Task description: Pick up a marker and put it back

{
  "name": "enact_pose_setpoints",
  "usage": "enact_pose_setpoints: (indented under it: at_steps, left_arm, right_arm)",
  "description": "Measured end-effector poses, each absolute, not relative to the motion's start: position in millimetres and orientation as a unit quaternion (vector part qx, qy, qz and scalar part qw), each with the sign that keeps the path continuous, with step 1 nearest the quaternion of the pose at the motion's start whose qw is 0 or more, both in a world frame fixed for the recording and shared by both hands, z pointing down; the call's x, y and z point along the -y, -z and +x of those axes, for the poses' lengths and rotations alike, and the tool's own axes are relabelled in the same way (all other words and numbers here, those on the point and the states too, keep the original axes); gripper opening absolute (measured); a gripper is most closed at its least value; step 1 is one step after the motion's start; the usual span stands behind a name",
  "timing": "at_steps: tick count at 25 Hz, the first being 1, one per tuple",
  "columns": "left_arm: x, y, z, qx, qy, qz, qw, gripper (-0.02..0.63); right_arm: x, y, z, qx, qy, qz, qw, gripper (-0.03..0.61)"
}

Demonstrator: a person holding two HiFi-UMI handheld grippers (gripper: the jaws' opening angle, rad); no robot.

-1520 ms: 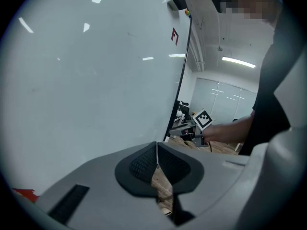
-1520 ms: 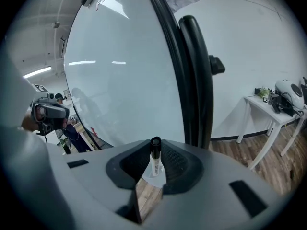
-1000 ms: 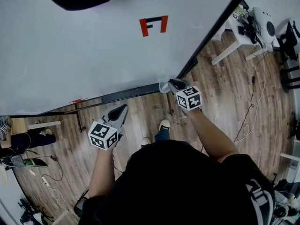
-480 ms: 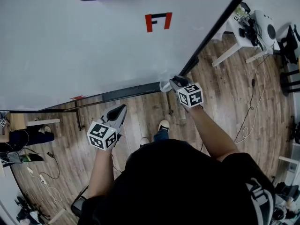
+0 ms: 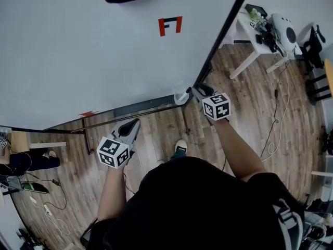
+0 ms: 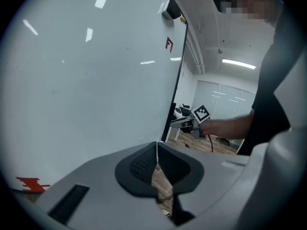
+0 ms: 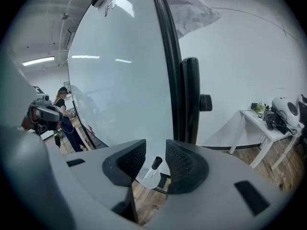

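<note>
A white marker with a black cap (image 7: pixel 154 166) stands tilted in a small white holder (image 5: pixel 180 97) at the whiteboard's (image 5: pixel 104 51) lower right corner. My right gripper (image 7: pixel 156 157) points at it, and its jaws are opening. The marker shows in the gap just beyond the pads (image 7: pixel 180 164), which do not touch it. In the head view the right gripper (image 5: pixel 196 90) sits right beside the holder. My left gripper (image 5: pixel 135 123) hangs lower left, below the board's bottom rail. Its pads (image 6: pixel 144 164) meet with nothing between them.
The board's black frame post (image 7: pixel 165 56) rises just ahead of the right gripper. A red and black mark (image 5: pixel 170 25) is on the board. A white table (image 5: pixel 250 30) with gear stands at the far right. Cables lie on the wooden floor (image 5: pixel 270 124). A person (image 7: pixel 62 114) stands far left.
The right gripper has stayed by the white holder at the board's corner, shifting slightly up and right. The left gripper has held its place. The head view has shifted a little.
</note>
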State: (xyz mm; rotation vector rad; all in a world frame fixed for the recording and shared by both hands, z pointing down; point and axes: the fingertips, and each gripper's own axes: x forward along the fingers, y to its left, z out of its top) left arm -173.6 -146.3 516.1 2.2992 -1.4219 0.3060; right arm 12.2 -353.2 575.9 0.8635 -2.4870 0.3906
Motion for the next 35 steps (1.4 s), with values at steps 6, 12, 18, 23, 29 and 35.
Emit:
enact_pose_setpoints:
  at_steps: [6,12,18,23,29,35]
  left_arm:
    - [139.2,-502.9,-167.2,0.501,-0.104,0.837,0.193,0.02]
    - [134.4,-488.7,-157.7,0.486,-0.101,0.851,0.174,0.02]
    - [126.5,-479.8,-148.5,0.473,-0.099,0.86,0.165,0.02]
    - [116.5,-476.7,-144.4,0.466,-0.097,0.865,0.16,0.02]
    - [104.9,-471.8,-144.0,0.461,-0.097,0.868,0.155,0.02]
    - [92.0,-465.2,-142.2,0.458,-0.096,0.871,0.148,0.02]
  right_arm:
    - [330.5,-546.1,22.0,0.912,-0.133,0.322,0.218,0.121]
    - [304.6,-525.4,32.7,0.913,-0.127,0.331,0.201,0.109]
    - [282.3,-510.9,45.3,0.913,-0.125,0.34,0.189,0.094]
    - [258.8,-510.1,53.2,0.911,-0.129,0.345,0.187,0.084]
    - [234.5,-508.7,56.9,0.91,-0.136,0.346,0.184,0.061]
    - [214.9,-502.7,59.6,0.911,-0.136,0.347,0.176,0.044]
